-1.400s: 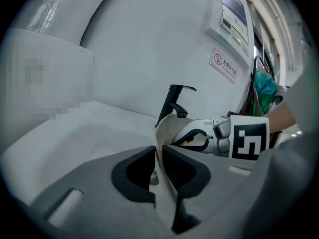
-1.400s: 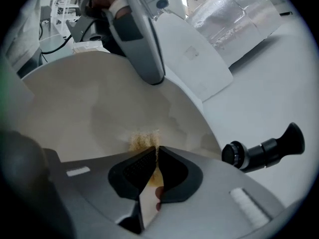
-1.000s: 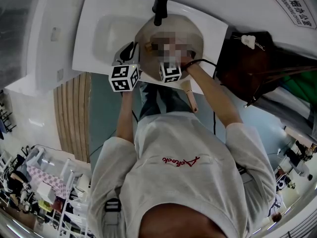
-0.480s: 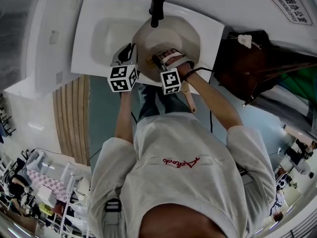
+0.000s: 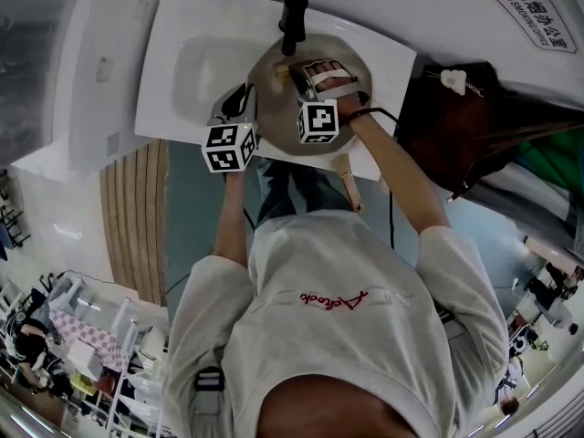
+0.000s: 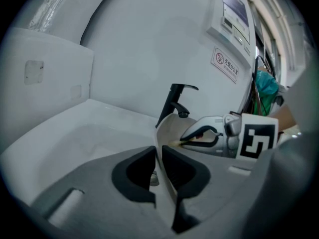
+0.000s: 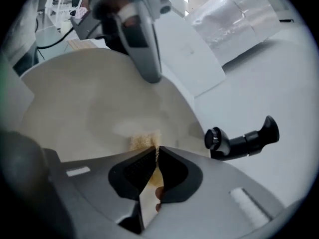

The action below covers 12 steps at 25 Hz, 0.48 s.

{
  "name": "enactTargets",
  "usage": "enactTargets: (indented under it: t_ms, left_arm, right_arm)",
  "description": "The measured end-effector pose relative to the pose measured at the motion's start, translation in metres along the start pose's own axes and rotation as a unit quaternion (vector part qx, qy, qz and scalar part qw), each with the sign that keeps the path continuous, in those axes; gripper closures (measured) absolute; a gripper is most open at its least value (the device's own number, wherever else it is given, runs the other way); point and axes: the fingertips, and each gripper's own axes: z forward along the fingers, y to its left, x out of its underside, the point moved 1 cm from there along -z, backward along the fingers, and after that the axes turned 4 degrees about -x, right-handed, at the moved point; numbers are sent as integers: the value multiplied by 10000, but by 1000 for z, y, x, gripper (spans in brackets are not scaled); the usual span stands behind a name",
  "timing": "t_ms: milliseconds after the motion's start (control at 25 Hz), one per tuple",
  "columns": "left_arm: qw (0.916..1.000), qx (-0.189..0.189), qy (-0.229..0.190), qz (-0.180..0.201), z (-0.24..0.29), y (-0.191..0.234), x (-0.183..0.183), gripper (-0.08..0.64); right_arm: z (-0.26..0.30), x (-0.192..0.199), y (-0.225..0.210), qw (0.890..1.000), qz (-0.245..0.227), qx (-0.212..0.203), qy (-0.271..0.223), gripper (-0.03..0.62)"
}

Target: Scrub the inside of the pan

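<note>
While the left hand-held gripper pinches the pan rim, the right hand-held gripper presses its clamped scrub pad inside; scrubbing seems midway

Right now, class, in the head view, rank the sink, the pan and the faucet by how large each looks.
1. Sink: largest.
2. Pan: clearly smaller than the sink.
3. Faucet: smallest, a slim black shape at the pan's far edge.

The pan looks matt inside, the sink smooth glossy ceramic.
</note>
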Motion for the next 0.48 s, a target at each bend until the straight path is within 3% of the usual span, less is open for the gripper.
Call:
enactTargets:
  t_ms: [160,480]
  left_arm:
    - [10000,9,10,-5,0,0,1,517]
    - [10000,26,26,22,1,0,0,517]
  right_arm:
    - [16,11,-20,9998,69,112,132,565]
    - [24,12,-10,9996,-32,-205,178,565]
